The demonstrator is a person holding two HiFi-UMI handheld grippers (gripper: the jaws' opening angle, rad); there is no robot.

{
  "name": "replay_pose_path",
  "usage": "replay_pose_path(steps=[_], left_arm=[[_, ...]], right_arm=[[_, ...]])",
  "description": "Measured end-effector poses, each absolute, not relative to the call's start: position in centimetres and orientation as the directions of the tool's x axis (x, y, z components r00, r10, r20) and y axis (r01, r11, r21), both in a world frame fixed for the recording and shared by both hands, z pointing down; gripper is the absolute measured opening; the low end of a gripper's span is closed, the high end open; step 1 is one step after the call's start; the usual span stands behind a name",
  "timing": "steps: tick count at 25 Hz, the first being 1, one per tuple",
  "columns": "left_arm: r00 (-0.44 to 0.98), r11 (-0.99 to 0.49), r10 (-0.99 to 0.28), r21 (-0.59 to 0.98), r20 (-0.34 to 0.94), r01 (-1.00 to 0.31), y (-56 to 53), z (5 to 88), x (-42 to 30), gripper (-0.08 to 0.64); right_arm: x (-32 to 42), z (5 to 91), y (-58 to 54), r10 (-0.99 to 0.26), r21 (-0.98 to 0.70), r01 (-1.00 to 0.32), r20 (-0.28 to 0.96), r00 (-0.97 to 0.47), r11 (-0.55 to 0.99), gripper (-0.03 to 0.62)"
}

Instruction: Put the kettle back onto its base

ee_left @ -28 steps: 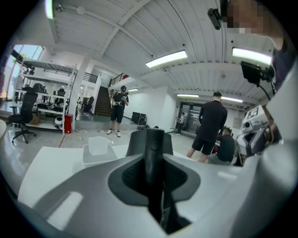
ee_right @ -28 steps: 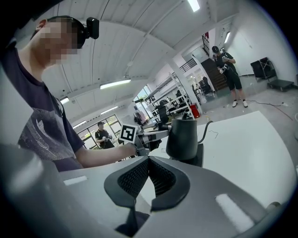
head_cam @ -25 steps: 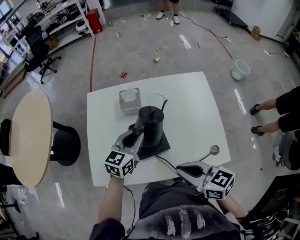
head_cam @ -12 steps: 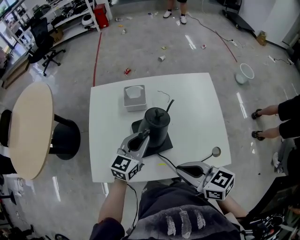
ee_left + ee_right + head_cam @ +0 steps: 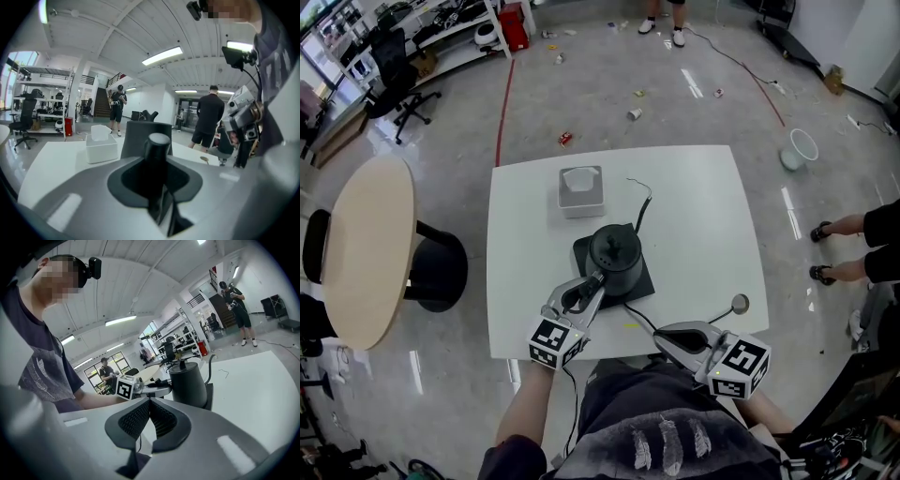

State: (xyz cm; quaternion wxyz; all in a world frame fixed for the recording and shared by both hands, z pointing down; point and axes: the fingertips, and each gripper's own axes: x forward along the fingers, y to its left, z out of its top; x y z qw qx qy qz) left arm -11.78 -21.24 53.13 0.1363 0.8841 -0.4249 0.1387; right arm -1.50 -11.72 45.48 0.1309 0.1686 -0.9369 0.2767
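The black kettle (image 5: 614,258) stands upright on its square black base (image 5: 584,251) in the middle of the white table (image 5: 703,216). My left gripper (image 5: 592,286) reaches in from the near side and is shut on the kettle's handle (image 5: 156,154), which fills the gap between its jaws in the left gripper view. The kettle's body (image 5: 140,136) rises just behind the handle. My right gripper (image 5: 661,336) hovers at the table's near edge, right of the kettle, shut with nothing between its pads. The right gripper view shows the kettle (image 5: 187,383) on its base ahead.
A white tissue box (image 5: 581,189) sits behind the kettle, with a thin black cord (image 5: 642,202) beside it. A spoon (image 5: 738,303) lies near the right front corner. A round wooden table (image 5: 361,253) and a black stool (image 5: 441,277) stand at the left. People stand around.
My left gripper has carried the kettle down and slightly away from me; it now rests centred on the base. The right gripper has stayed in place.
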Motion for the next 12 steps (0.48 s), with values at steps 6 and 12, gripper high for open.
replay_pose_path(steps=[6,12], left_arm=[[0.582,-0.627,-0.682,0.055,0.443,-0.777,-20.5,54.3,-12.0,0.071],[0.536,-0.635,-0.671,-0.024,0.511,-0.772,-20.7,55.3,-12.5,0.071]], right_arm=[[-1.4,45.2,-12.3,-0.256,-0.473,-0.396,0.333,-0.908,0.787,0.002],[-0.8,45.2,-12.6,-0.271,-0.476,-0.404,0.325,-0.906,0.781,0.002]])
